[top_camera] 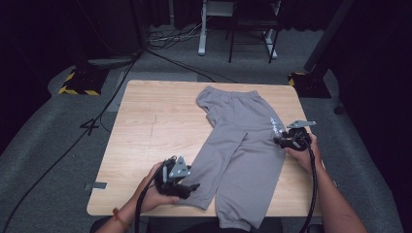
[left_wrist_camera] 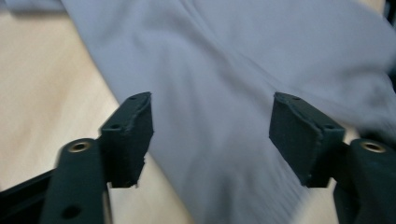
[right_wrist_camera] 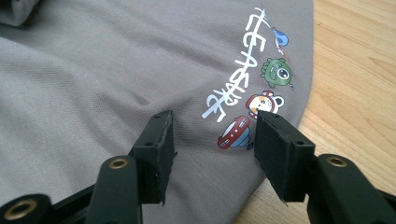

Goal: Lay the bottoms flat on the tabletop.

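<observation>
Pants (top_camera: 238, 145) lie flat on table (top_camera: 145, 126), legs toward me, not yet folded. My left gripper (top_camera: 187, 187) spread at leg hem, empty. My right gripper (top_camera: 283, 141) spread over print (right_wrist_camera: 252, 93), pinching nothing.

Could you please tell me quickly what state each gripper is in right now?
Left gripper: open, holding nothing, above the grey fabric sweatpants.
Right gripper: open, holding nothing, over the pants' printed edge.

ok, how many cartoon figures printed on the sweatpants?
4, in a row beside the white lettering on the sweatpants: blue, green, red-and-white, red-and-blue. The right gripper may hide more.
</observation>
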`<action>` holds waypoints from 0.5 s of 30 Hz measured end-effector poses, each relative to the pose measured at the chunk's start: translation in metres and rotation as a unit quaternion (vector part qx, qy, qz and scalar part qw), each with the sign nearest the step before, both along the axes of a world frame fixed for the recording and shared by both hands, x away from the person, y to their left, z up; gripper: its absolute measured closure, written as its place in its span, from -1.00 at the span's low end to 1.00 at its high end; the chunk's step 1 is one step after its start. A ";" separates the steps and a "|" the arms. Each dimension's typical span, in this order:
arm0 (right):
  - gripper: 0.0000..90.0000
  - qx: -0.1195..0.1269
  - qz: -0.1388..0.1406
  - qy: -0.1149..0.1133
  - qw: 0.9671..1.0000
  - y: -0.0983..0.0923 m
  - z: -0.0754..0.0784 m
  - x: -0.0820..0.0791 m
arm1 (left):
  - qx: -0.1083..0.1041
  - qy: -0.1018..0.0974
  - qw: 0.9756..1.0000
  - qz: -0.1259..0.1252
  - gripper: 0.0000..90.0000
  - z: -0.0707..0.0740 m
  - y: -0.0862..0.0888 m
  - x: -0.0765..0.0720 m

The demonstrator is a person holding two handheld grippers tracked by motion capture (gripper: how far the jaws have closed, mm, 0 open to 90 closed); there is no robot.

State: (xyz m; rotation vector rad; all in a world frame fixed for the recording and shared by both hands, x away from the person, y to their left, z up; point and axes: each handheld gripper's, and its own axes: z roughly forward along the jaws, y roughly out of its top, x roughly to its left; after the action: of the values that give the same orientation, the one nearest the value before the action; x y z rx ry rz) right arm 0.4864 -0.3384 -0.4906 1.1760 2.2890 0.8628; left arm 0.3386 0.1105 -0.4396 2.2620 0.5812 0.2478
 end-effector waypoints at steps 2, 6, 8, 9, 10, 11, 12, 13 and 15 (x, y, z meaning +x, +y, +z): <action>0.06 -0.001 0.001 0.000 1.000 0.000 0.000 0.000 | 0.012 0.000 1.000 0.014 -0.30 -0.003 -0.015 0.027; 0.06 0.001 0.000 0.000 1.000 0.000 0.000 0.000 | 0.042 0.010 0.998 0.036 -0.23 -0.021 -0.044 0.085; 0.05 0.001 0.002 0.000 1.000 0.000 0.000 0.000 | 0.032 0.039 0.997 0.054 -0.24 -0.029 -0.052 0.111; 0.05 0.000 0.001 0.000 1.000 0.000 0.000 -0.001 | 0.033 0.041 0.997 0.060 -0.15 -0.032 -0.056 0.120; 0.05 0.000 0.002 0.000 1.000 0.000 0.000 -0.001 | 0.043 0.038 0.996 0.061 -0.10 -0.035 -0.060 0.128; 0.05 0.000 0.001 -0.001 1.000 0.000 0.000 0.000 | 0.049 0.041 0.996 0.061 -0.04 -0.038 -0.063 0.135; 0.05 0.001 0.001 -0.001 1.000 0.000 0.000 0.000 | 0.057 0.042 0.996 0.059 0.15 -0.041 -0.065 0.140; 0.05 0.001 0.002 -0.002 1.000 0.000 0.000 0.000 | 0.070 0.039 0.995 0.061 0.24 -0.044 -0.067 0.144; 0.05 -0.002 0.003 -0.002 1.000 0.000 0.000 -0.001 | 0.058 0.050 0.996 0.045 0.61 -0.045 -0.065 0.146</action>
State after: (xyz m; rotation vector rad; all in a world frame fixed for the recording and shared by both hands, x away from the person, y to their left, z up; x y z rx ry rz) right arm 0.4857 -0.3382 -0.4907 1.1654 2.2922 0.8621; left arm 0.4844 0.0456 -0.4851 2.3731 0.7395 0.2185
